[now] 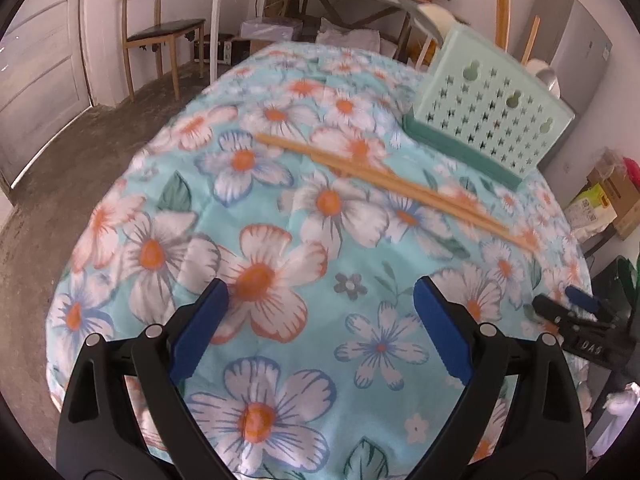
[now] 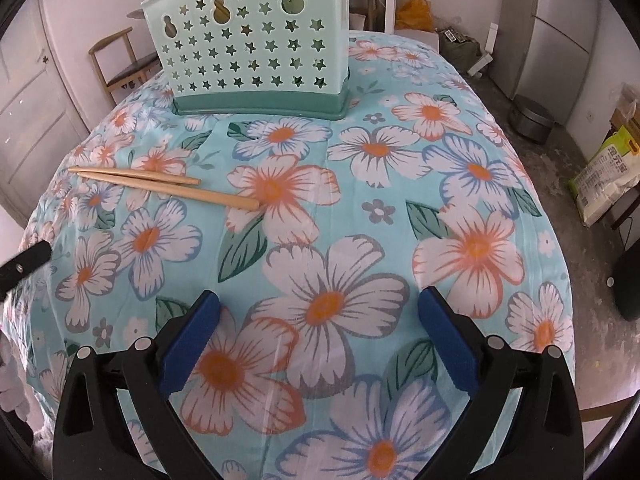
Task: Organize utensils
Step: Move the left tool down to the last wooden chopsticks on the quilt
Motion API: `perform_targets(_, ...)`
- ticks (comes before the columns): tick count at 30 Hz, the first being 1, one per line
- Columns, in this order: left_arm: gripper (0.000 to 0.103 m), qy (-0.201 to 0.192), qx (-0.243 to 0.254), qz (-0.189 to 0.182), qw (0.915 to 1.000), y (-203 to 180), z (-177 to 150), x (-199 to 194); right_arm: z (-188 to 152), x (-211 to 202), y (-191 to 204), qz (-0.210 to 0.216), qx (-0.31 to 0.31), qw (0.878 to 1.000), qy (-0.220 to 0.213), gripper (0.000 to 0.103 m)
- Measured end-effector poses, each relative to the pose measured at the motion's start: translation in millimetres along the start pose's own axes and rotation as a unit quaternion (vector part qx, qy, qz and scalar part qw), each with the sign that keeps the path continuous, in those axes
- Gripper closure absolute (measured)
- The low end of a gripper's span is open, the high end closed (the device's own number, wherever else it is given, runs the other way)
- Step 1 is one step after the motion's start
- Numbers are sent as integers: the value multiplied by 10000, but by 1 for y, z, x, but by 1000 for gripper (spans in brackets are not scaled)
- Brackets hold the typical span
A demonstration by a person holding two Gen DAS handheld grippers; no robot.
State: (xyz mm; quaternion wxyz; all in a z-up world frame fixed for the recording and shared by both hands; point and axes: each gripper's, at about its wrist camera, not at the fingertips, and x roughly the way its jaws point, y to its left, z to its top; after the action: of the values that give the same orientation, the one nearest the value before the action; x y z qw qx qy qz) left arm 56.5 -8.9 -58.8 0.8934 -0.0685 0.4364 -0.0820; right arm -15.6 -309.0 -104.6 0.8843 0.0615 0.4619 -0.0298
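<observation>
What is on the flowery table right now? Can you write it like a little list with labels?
table cover: flowery cloth
loose utensils: two chopsticks lying side by side on the cloth
holder: green holder with star holes, standing upright, apart from the chopsticks
already in holder: chopsticks sticking out of the top
left gripper: jaws open, holding nothing
right gripper: jaws open, holding nothing

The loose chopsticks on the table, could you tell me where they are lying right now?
In the right wrist view the chopsticks lie flat on the floral tablecloth, left of centre, in front of the green utensil holder.
</observation>
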Motion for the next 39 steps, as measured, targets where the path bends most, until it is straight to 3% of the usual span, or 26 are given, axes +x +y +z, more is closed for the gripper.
perform_targets(6,13,-834,328,-9,9960,-10,23,-26,-1,0,-1,27,-12,10000,-63,6)
perform_targets(12,14,-1041,331,-80,9940,-18,38,-23,-5,-2,-3,61,-16,9997,-224,6)
perform_targets(19,43,-1410,433,-70,9890,-25,68,-19,-6,-3,-4,108,-11,9995,-305,6)
perform_targets(25,64,-1065,727,-133,9916,-51,79,17,-7,-3,-4,91,-1,9992,-380,6)
perform_targets(32,68,-68,1267,-40,9919,-84,59,73,-7,-3,-4,102,8,9990,-430,6)
perform_targets(39,68,-86,1402,-166,9900,-87,30,48,-7,-2,-4,105,11,9989,-463,6)
